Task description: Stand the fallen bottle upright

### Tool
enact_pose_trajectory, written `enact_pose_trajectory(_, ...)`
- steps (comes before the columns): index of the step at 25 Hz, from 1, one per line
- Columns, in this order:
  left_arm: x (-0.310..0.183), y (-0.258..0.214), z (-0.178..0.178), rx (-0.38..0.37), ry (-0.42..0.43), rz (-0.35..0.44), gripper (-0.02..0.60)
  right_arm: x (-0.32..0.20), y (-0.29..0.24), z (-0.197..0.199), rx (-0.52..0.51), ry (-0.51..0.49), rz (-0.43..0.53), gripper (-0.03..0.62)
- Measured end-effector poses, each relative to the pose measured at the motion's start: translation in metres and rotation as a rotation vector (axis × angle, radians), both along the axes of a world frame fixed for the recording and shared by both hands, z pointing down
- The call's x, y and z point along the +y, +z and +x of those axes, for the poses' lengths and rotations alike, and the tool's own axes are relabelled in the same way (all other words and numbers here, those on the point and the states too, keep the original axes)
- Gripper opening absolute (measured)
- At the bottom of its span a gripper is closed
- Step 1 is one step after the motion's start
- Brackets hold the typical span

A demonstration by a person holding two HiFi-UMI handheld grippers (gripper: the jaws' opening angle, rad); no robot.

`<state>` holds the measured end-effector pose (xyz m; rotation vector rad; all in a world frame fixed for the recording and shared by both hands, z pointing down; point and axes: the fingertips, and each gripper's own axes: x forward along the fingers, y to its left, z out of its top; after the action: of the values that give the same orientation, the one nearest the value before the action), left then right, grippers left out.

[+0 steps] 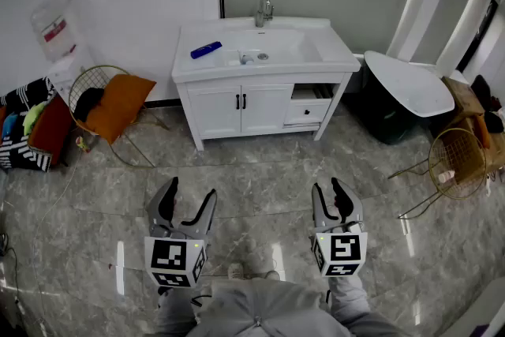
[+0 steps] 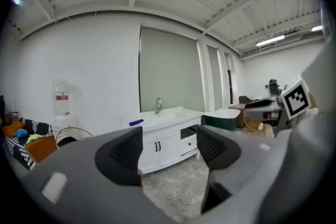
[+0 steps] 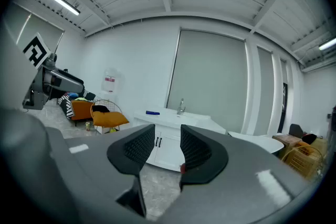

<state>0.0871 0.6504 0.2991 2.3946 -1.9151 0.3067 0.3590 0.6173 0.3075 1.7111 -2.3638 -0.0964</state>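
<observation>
Vanity top (image 1: 316, 53) — blue bottle (image 1: 206, 50) lying | left gripper (image 1: 192, 189) wide | right gripper (image 1: 328, 185) closed

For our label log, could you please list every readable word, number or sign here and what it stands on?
Nothing is legible in any view.
Red label on the clear plastic water jug: too blurred.
Blue plastic bottle lying on the white vanity: no print visible.
Square markers on left gripper and right gripper: patterns, no letters.
</observation>
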Motion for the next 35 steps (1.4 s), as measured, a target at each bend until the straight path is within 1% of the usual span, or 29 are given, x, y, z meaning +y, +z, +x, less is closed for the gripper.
enact_pose_trajectory(9, -0.013, 0.003, -0.006, 0.025, 0.016, 0.006, 0.354, -0.008, -0.004, -0.023, -0.040, -0.009, 0.012, 0.152)
enact_pose_trajectory(16, -0.033, 0.001, -0.015, 0.035, 0.029, 0.019, 0.354, -0.024, -0.008, -0.046, -0.060, -0.007, 0.015, 0.152)
enact_pose_trajectory(20, -0.046, 0.005, -0.028, 0.049, 0.032, 0.024, 0.354, -0.035, -0.008, -0.059, -0.080, 0.009, 0.014, 0.152)
enact_pose_trajectory(24, -0.063, 0.008, -0.050, 0.061, 0.030, 0.024, 0.354, -0.051, -0.010, -0.070, -0.133, 0.034, 0.005, 0.152)
enact_pose_trajectory(29, -0.091, 0.009, -0.075, 0.038, 0.026, 0.033, 0.354, -0.073, -0.017, -0.085, -0.157, 0.055, 0.025, 0.153)
enact_pose_trajectory(35, -0.122, 0.010, -0.082, 0.033, 0.052, 0.030, 0.354, -0.097, -0.013, -0.094, -0.184, 0.070, 0.014, 0.153)
